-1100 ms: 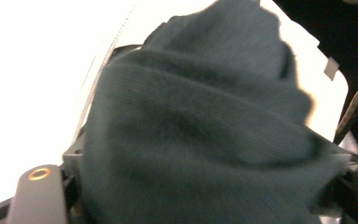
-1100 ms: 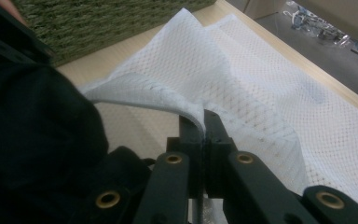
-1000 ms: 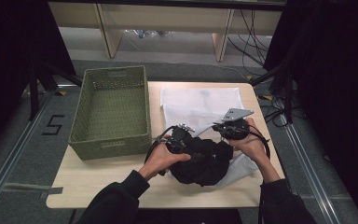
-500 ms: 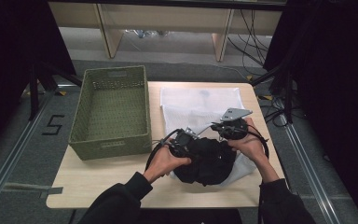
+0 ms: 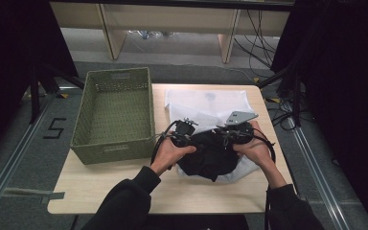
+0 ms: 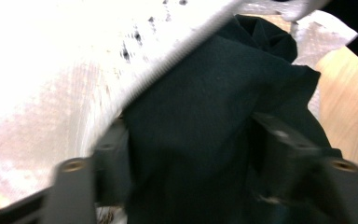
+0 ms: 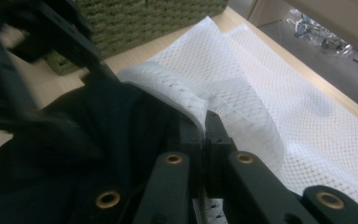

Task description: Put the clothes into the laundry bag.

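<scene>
Basket: a green woven basket (image 5: 112, 115) is set at 9 o'clock of the work, empty, just beside the left gripper; its wall is also seen at the top of the right gripper view (image 7: 149, 18).
Table: a light wooden table (image 5: 105, 191) carries everything; bare wood is seen at 6 o'clock of the garment.
Mesh bag: a white mesh bag (image 5: 206, 103) is spread from 12 o'clock down under the dark garment, with one corner showing at 5 o'clock of it.
Garment: a black garment (image 5: 211, 153) lies bunched on the bag's near end, between the two hands, right of the table's centre.
Left gripper: the left gripper (image 5: 182, 134) is held at 10 o'clock of the garment; the cloth (image 6: 200, 135) lies between the parted jaws, which have just been opening (no pressing by the pads is seen).
Right gripper: the right gripper (image 7: 204, 135) is at 2 o'clock of the garment, its jaws clenched on the bag's white rim (image 7: 177, 88), the black cloth lying just beside them at 9 o'clock.
Obstruction: the left gripper's frame crosses the right gripper view at 10 o'clock.
Hard to make out: the left gripper view is blurred and washed out white at 10 o'clock; the jaw tips in the high view are covered by hands and cloth.
</scene>
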The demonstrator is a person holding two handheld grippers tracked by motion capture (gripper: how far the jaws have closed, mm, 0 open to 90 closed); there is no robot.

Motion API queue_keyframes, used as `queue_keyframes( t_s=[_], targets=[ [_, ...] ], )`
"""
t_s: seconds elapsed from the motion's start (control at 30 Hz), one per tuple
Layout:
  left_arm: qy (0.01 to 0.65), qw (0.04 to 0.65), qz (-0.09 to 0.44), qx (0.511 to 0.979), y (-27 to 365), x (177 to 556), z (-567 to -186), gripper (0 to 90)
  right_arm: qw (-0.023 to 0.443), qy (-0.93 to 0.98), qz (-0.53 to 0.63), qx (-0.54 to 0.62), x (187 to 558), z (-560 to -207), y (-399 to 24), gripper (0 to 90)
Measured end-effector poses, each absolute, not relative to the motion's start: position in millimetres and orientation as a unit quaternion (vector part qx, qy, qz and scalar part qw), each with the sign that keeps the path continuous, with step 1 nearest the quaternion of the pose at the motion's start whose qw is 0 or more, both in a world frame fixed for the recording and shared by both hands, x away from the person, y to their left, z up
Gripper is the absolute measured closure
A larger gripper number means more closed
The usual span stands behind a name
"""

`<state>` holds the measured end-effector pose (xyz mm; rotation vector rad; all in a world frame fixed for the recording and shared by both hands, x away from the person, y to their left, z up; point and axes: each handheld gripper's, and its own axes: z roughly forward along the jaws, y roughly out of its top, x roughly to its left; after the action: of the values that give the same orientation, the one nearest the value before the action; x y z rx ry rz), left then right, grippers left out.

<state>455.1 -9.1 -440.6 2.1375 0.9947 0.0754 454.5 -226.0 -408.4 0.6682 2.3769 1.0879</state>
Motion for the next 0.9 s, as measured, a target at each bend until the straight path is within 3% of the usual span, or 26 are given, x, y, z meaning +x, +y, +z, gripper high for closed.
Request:
queue_keyframes(
  t_s=[0.13,0.33,0.37,0.4,0.43,0.47,0.5,0.53,0.73,0.87,0.9],
  targets=[
    [0.363,0.366,0.051,0.855,4,425,-436,18.1,0.222,0.857,0.393,0.250,455,-411,-229,89.3],
    [0.314,0.330,0.053,0.888,-2,411,-461,16.2,0.213,0.864,0.388,0.242,455,-411,-226,89.3],
    [0.324,0.346,0.066,0.878,-10,412,-469,16.6,0.216,0.863,0.388,0.243,455,-411,-225,89.3],
    [0.334,0.362,0.098,0.865,-15,416,-473,29.1,0.219,0.864,0.386,0.236,455,-412,-222,89.3],
    [0.334,0.362,0.098,0.865,-15,416,-473,40.8,0.219,0.864,0.386,0.236,455,-412,-222,89.3],
    [0.332,0.365,0.101,0.864,-17,421,-473,40.8,0.218,0.865,0.387,0.235,454,-413,-221,89.3],
    [0.344,0.377,0.098,0.854,-18,426,-474,51.6,0.218,0.866,0.386,0.232,454,-413,-220,89.3],
    [0.353,0.387,0.100,0.846,-18,430,-472,69.1,0.216,0.867,0.386,0.229,453,-413,-218,89.3],
    [0.382,0.426,0.124,0.811,4,452,-437,76.0,0.218,0.862,0.398,0.226,451,-406,-219,89.4],
    [0.389,0.420,0.106,0.813,-2,458,-449,72.7,0.220,0.862,0.401,0.220,448,-402,-216,89.4],
    [0.394,0.411,0.090,0.817,-5,459,-457,67.8,0.217,0.863,0.397,0.225,447,-403,-215,89.4]
  ],
)
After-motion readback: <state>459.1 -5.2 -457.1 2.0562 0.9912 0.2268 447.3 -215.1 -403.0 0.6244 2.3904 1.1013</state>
